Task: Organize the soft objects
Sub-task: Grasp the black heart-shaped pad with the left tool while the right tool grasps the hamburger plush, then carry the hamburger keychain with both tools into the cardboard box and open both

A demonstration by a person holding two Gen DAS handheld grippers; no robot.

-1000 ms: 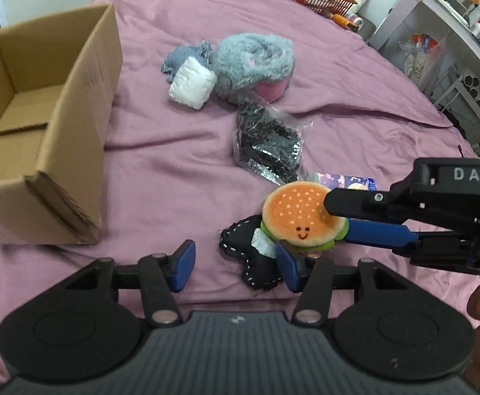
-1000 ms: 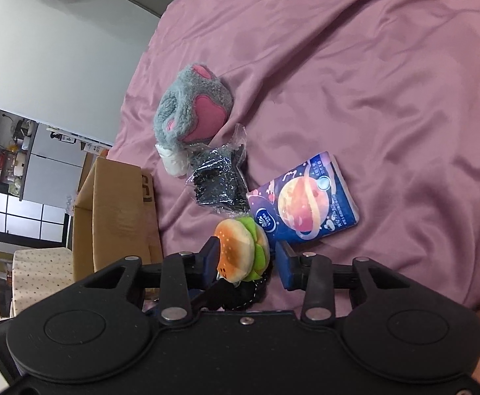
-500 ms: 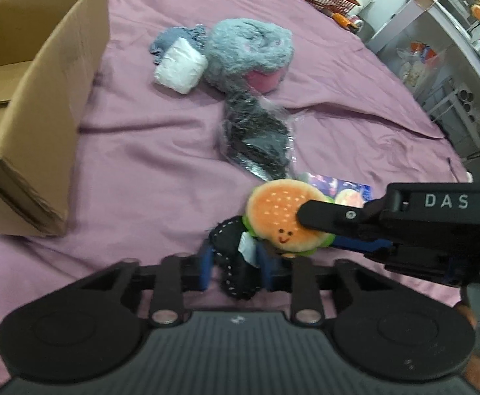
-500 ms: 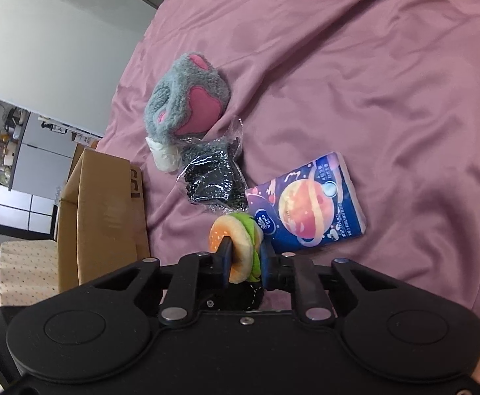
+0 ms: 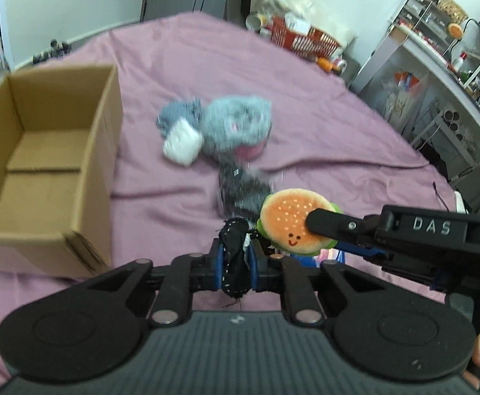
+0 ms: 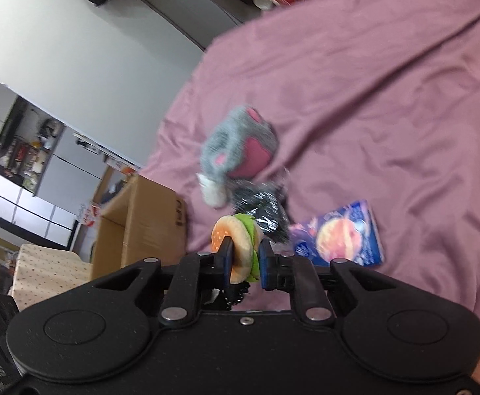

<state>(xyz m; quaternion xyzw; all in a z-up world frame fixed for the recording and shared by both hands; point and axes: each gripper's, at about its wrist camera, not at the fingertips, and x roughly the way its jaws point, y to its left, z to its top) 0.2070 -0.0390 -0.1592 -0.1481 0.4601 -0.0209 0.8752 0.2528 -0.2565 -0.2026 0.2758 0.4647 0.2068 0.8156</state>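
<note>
Change: both grippers are now lifting their toys off the purple bedsheet (image 5: 180, 197), where they were lying a second ago.
Left gripper (image 5: 235, 265): clamping the black stitched fabric toy (image 5: 235, 256).
Right gripper (image 6: 243, 260): squeezing the orange hamburger plush (image 6: 236, 247) between its blue pads.
Beyond: open cardboard box (image 5: 42, 164) sitting far left.

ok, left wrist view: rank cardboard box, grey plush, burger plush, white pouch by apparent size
1. cardboard box
2. grey plush
3. burger plush, though it sits nearer the camera, so its place against the grey plush is unsure
4. white pouch
</note>
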